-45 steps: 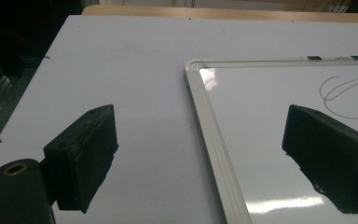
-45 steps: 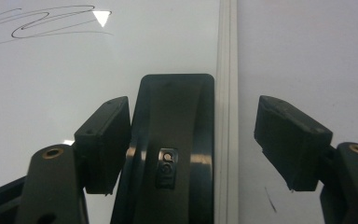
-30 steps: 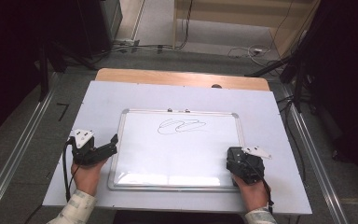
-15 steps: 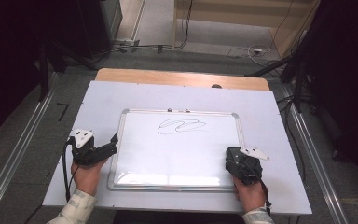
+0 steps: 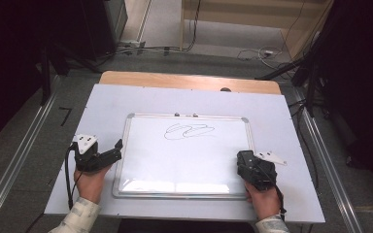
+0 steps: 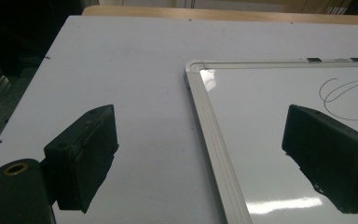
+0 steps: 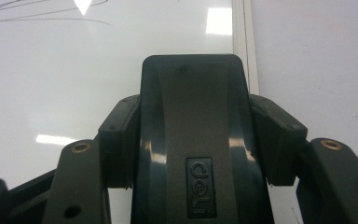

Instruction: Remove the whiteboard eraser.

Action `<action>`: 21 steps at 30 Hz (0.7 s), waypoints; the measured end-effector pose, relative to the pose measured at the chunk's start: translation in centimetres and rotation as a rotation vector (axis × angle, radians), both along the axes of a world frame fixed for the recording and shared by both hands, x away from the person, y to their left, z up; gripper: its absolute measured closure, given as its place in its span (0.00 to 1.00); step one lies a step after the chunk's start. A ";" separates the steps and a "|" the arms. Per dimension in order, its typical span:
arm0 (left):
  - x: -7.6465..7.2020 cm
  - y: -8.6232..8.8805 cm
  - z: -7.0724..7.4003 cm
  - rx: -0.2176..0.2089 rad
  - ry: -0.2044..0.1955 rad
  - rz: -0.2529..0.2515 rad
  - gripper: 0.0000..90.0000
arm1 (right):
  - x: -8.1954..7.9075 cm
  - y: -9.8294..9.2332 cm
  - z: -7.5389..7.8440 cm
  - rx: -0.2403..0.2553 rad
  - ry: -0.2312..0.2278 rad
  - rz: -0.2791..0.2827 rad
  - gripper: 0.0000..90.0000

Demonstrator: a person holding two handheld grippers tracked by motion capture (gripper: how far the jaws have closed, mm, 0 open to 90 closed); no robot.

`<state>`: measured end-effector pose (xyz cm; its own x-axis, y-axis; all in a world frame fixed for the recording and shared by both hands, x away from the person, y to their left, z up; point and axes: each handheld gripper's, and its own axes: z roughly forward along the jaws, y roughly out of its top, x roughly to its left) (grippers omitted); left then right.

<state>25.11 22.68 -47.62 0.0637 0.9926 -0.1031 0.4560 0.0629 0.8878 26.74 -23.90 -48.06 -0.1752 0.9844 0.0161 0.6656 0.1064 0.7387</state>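
Between the jaws of the right tool (image 7: pixel 196 135), at the lower right corner of the board, sits a dark grey-black hard plastic block eraser w/ an embossed logo on its back (image 7: pixel 193 140); jaws pressed against both its long sides, so it's pinched mid-body. Judging by look: light, stiff, smooth glossy shell, prob. a bit slippery, so the side grip across the narrow width seems the right hold; the felt face can't be seen from here. In the high view the right tool (image 5: pixel 256 170) rests w/ the eraser over the board's bottom right area. Left tool (image 5: pixel 108 154) is spread wide, nothing between the jaws, straddling the board's left frame edge, one jaw over the bare tabletop, the other over the writing surface. The white rectangular whiteboard w/ silver aluminium frame (image 5: pixel 126 145) lies flat, centred on the pale lavender tabletop (image 5: pixel 281 121); thin, rigid, slick surface, likely to slide if pushed, so the left tool may need to steady the frame. A black looping marker scribble (image 5: pixel 189 131) sits upper-centre, well apart from the eraser. No containers on the tabletop.
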 end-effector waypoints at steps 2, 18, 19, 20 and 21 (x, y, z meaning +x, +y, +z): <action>0.0 0.0 0.0 0.001 -0.002 0.001 0.12 | 0.2 0.1 0.1 -0.004 0.005 0.012 0.43; 0.0 0.1 0.0 -0.001 0.001 0.006 0.12 | 2.1 1.1 1.2 0.018 -0.002 0.077 0.43; 0.0 0.0 0.0 -0.001 0.001 0.005 0.12 | 2.1 1.1 1.2 0.019 0.000 0.078 0.43; 0.0 0.0 0.0 -0.001 0.001 0.005 0.12 | 2.1 1.1 1.2 0.021 0.004 0.079 0.43; 0.0 0.0 0.0 -0.001 0.002 0.005 0.12 | 2.2 1.1 1.2 0.020 0.004 0.082 0.43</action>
